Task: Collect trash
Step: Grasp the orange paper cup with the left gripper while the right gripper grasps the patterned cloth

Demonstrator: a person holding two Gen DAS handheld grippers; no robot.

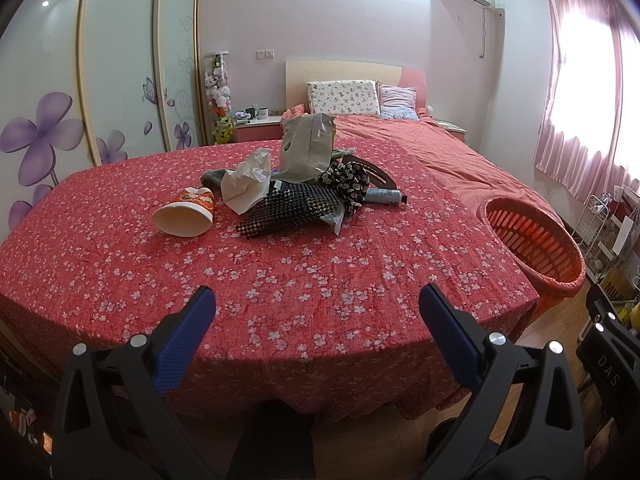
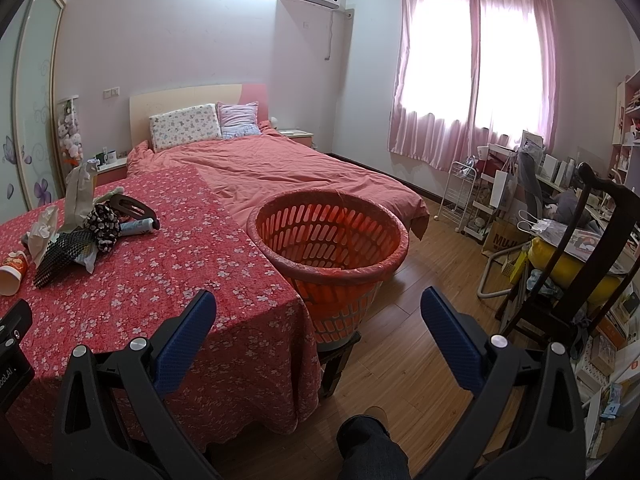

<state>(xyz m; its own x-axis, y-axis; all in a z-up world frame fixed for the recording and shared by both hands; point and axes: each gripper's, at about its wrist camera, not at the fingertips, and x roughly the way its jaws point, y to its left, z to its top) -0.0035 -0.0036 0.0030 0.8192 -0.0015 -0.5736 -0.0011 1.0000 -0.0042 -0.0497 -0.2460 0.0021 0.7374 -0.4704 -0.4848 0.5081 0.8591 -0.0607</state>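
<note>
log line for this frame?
phase: pre-grasp | left gripper: open | right gripper: open | trash pile: untouched | basket: empty

Reference landmark: orange slotted basket [image 2: 328,240].
Cloth left of your basket: red bedspread [image 1: 280,272], small white flowers.
Farther left: paper cup [image 1: 185,212], red-orange print, white inside.
Beside cup: black mesh [image 1: 286,208], white dots.
Your gripper pads [image 2: 186,336]: blue.

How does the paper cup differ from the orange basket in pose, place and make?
The paper cup lies tipped on its side on the floral cloth; the orange basket stands upright beside the table edge. The cup's wall is solid and printed; the basket's is slotted. The cup is much smaller. Both look empty.
</note>
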